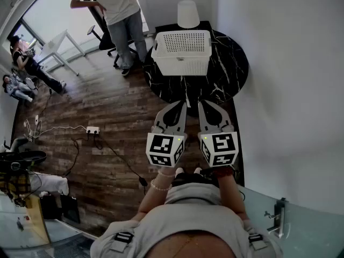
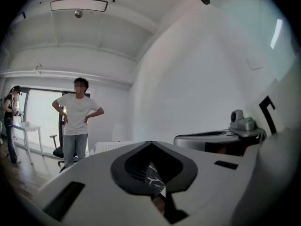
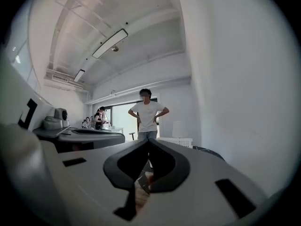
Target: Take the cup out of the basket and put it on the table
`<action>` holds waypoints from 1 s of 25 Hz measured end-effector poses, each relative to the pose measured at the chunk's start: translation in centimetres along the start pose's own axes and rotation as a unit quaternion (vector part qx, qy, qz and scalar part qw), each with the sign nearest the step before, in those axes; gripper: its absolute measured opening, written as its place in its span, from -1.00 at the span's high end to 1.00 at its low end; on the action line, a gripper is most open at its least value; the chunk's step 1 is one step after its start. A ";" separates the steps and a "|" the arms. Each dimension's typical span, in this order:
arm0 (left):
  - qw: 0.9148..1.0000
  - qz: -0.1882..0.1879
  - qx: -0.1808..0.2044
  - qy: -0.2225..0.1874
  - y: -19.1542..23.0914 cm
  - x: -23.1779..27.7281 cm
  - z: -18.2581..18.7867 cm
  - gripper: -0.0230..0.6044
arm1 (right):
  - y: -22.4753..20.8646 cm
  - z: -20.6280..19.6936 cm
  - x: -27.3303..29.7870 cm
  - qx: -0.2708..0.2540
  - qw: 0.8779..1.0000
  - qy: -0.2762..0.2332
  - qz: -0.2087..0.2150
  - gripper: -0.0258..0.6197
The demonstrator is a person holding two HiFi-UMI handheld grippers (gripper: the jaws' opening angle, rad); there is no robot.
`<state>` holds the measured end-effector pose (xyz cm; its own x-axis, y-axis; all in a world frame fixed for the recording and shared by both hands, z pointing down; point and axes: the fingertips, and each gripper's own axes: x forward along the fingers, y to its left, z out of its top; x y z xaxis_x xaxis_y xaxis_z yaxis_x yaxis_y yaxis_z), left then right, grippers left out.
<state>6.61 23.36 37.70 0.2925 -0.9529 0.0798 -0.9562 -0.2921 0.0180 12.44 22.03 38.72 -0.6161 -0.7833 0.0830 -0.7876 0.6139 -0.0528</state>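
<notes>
Cup already out of the basket, both claws empty

The cup (image 1: 188,14) stands at the far edge of the table (image 1: 228,77), just behind the basket (image 1: 181,52). The left claw (image 1: 180,106) and right claw (image 1: 204,105) hover pinched together near the table's near edge. The task looks finished.
</notes>
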 end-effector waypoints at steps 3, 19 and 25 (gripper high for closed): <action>1.000 -0.001 0.000 -0.001 -0.6 0.5 -0.1 0.90 | -0.6 -0.1 -0.2 0.000 1.000 0.001 0.001 0.88; 1.000 0.008 0.002 0.007 -1.1 2.0 -0.4 0.90 | -2.3 -0.4 0.3 0.007 1.000 -0.004 0.007 0.88; 1.000 0.002 0.000 0.007 -0.1 3.1 -0.4 0.90 | -2.6 0.0 1.5 0.012 1.000 -0.014 0.006 0.88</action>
<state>7.61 20.51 38.31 0.2883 -0.9529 0.0940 -0.9575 -0.2878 0.0186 13.57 19.24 39.03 -0.6252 -0.7786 0.0540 -0.7800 0.6210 -0.0766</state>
